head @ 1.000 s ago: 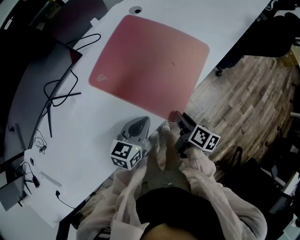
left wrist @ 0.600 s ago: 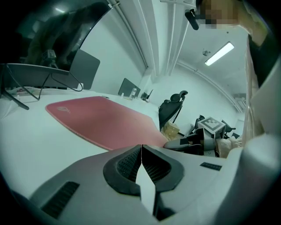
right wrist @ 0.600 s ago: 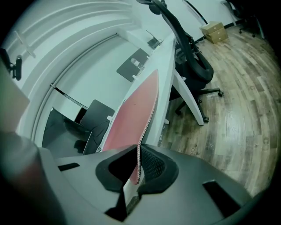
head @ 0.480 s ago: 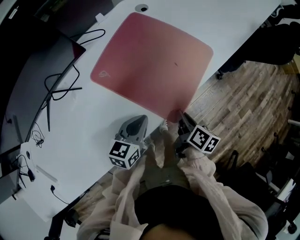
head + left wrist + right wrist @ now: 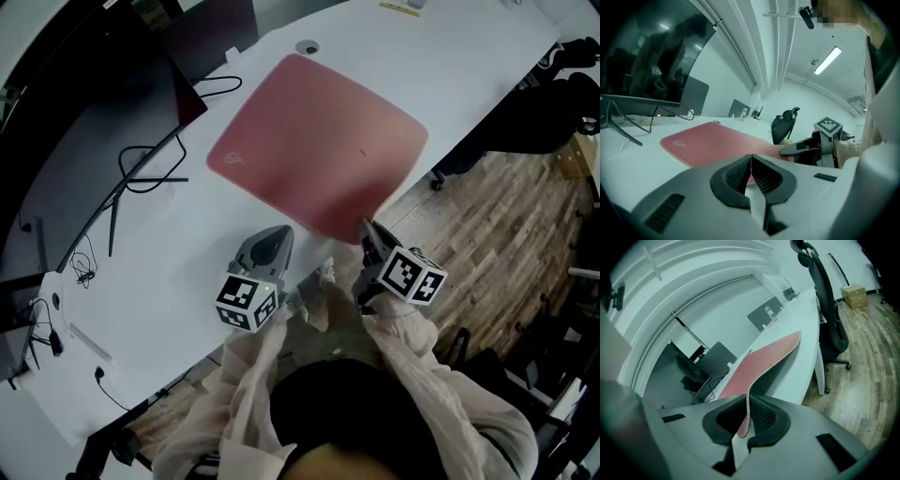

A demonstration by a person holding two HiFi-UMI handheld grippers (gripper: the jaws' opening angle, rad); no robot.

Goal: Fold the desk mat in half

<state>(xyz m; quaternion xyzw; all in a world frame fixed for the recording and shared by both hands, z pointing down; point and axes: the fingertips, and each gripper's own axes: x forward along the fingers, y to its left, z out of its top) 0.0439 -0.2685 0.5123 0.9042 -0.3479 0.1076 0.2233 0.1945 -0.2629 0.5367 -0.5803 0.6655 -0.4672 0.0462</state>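
Observation:
The pink desk mat [image 5: 319, 145] lies flat on the white desk [image 5: 169, 281], with one corner near the desk's front edge. My right gripper [image 5: 370, 232] is shut on that near corner; in the right gripper view the mat's stitched edge [image 5: 748, 416] stands pinched between the pads and the mat [image 5: 759, 364] runs away beyond. My left gripper [image 5: 272, 246] rests on the desk just left of the mat, jaws shut with nothing between them. In the left gripper view [image 5: 751, 176] the mat [image 5: 712, 143] lies ahead and the right gripper [image 5: 797, 149] shows at its right corner.
A dark monitor [image 5: 84, 103] with its stand and black cables [image 5: 141, 178] fills the desk's left side. A cable hole [image 5: 307, 47] sits beyond the mat's far corner. Wooden floor [image 5: 497, 225] and a black office chair [image 5: 553, 94] lie to the right, past the desk edge.
The right gripper has shut on the mat's near corner, where it stood a second ago. The view has shifted a little; the left gripper stays beside the mat.

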